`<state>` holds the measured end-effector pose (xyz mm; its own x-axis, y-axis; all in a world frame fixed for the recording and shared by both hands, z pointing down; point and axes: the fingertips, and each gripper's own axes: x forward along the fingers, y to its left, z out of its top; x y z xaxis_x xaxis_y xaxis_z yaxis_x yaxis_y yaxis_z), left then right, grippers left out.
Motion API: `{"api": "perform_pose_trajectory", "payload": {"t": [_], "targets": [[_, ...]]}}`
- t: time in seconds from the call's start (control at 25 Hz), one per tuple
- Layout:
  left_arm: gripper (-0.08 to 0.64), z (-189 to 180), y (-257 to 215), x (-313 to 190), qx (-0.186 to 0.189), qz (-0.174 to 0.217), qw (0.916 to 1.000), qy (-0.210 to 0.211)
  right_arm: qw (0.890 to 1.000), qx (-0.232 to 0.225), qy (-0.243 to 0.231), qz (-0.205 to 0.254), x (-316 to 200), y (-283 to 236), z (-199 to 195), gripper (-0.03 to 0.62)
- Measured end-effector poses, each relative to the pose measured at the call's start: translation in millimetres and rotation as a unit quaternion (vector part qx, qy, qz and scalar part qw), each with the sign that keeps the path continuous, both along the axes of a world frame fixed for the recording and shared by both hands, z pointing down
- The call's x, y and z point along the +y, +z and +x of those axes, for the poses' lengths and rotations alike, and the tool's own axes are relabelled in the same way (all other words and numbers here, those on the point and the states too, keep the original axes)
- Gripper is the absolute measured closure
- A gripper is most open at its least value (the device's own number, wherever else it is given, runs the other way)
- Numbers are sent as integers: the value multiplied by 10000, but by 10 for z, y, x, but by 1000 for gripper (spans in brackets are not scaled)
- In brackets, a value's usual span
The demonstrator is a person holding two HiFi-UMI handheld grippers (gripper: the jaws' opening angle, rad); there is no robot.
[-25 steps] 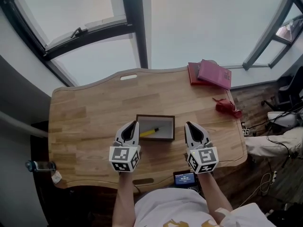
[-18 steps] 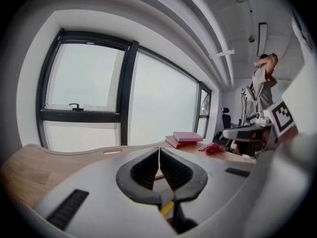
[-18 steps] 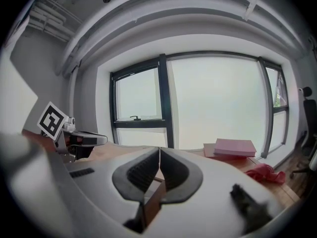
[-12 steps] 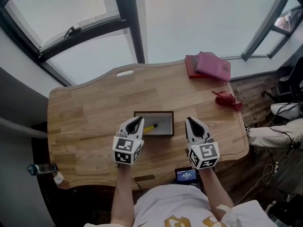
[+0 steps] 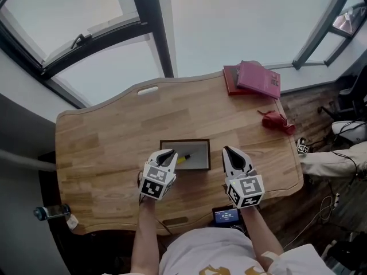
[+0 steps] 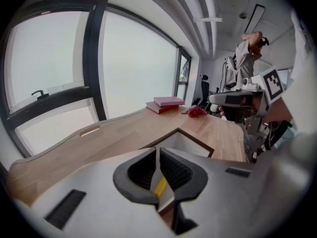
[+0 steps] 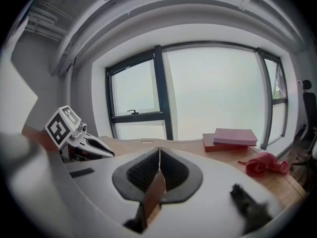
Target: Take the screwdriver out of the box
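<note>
A small box [image 5: 162, 144] with a dark rim and white inside sits near the front of the wooden table [image 5: 103, 148]. A yellow-handled screwdriver [image 5: 183, 158] lies in it. My left gripper [image 5: 170, 153] is shut and tilted down, its tips over the box's near left corner, just left of the screwdriver. In the left gripper view the shut jaws [image 6: 158, 152] hide most of the box [image 6: 198, 142]; a strip of yellow screwdriver [image 6: 160, 186] shows below them. My right gripper [image 5: 227, 151] is shut and empty, right of the box; its own view shows the pads [image 7: 148, 172] together.
Two red books [image 5: 255, 80] lie at the far right corner and a red cloth [image 5: 276, 121] near the right edge. A small screen device [image 5: 225, 215] sits at the near edge. Large windows stand behind the table. A person [image 6: 247, 53] stands in the room beyond.
My left gripper has dropped and tipped toward the box, its tips now over the near left corner. The right gripper has sunk slightly beside the box.
</note>
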<state>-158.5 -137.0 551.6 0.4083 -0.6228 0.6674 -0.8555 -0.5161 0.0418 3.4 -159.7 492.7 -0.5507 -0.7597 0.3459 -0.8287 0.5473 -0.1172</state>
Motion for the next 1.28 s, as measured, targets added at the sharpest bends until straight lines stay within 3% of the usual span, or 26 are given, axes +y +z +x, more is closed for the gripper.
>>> {"api": "perform_pose_trajectory", "payload": {"t": [0.36, 0.64, 0.72, 0.76, 1.28], "targets": [[545, 80, 326, -2, -443, -651, 9954, 544, 9997, 18, -61, -224, -103, 178, 19, 560], [540, 202, 501, -25, -874, -1154, 9837, 1064, 9985, 97, -173, -507, -193, 430, -20, 560], [504, 252, 555, -26, -916, -1295, 9800, 1203, 9978, 114, -189, -628, -214, 506, -22, 560], [472, 271, 586, -21, -941, -1377, 9778, 1271, 9975, 114, -196, -676, -226, 535, -27, 560], [446, 364, 893, 64, -1780, -2355, 9294, 2216, 9946, 45, -225, -1012, -380, 830, -46, 560]]}}
